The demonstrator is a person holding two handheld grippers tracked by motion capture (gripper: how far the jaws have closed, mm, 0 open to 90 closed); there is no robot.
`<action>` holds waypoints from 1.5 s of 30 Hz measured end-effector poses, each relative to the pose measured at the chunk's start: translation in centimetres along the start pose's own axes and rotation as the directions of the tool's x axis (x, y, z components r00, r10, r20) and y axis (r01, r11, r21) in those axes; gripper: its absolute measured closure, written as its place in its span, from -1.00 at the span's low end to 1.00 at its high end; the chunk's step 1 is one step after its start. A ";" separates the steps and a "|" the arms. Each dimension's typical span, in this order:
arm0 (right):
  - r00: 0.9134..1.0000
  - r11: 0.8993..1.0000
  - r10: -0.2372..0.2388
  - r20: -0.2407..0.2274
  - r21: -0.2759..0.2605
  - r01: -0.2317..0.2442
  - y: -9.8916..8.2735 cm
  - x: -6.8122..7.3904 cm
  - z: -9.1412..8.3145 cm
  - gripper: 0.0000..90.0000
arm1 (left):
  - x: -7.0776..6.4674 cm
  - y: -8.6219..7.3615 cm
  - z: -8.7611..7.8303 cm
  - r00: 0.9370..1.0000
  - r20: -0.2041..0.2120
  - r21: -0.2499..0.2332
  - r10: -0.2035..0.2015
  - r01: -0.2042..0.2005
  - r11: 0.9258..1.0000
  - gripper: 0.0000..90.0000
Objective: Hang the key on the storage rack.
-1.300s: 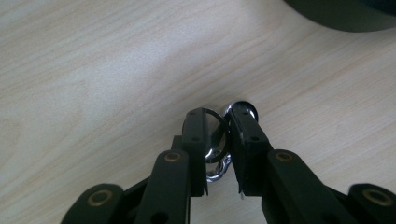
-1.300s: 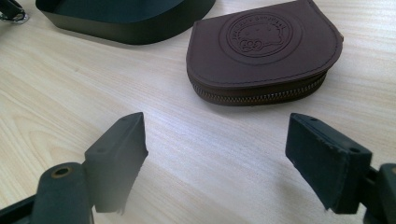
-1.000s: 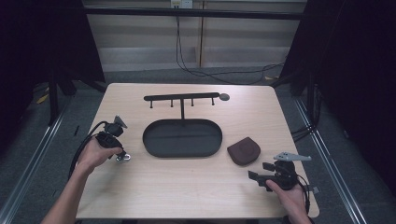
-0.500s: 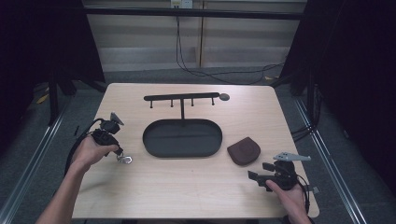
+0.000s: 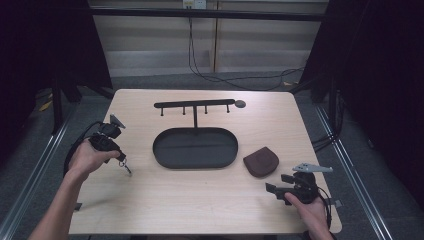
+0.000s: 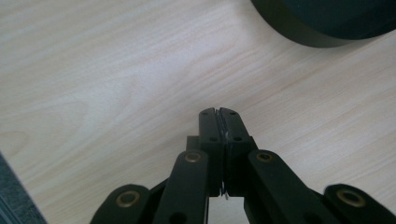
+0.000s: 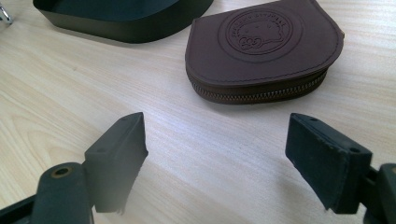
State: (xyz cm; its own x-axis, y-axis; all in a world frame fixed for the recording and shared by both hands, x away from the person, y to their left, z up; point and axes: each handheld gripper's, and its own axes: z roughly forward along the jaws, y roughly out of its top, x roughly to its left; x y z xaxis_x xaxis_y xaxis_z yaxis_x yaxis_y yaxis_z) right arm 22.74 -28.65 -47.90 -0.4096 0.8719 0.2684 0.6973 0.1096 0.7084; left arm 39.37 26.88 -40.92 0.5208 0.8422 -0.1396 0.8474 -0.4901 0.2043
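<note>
left gripper (image 5: 119,159) clamped on keys (image 5: 125,165) (hanging straight down), right gripper (image 7: 215,154) wide

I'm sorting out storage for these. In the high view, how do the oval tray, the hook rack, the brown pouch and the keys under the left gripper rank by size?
1. Oval tray, clearly largest.
2. Hook rack: its bar is long but thin.
3. Brown pouch.
4. Keys, tiny, hanging from the shut left gripper.
</note>
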 end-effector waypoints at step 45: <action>1.000 1.000 0.009 0.004 0.002 -0.009 0.0 -0.1 0.1 -0.61 | -1.3 1.2 -9.2 0.991 -0.100 -0.014 0.085 -0.087 0.996 0.99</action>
State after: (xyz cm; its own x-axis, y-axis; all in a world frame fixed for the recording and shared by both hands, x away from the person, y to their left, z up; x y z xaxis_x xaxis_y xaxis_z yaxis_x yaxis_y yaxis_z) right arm 22.83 -28.67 -48.03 -0.4007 0.8749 0.2719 0.7022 0.1026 0.7046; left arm 38.70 27.23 -31.62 0.5780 0.8157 -0.0245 0.7974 -0.5582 0.2292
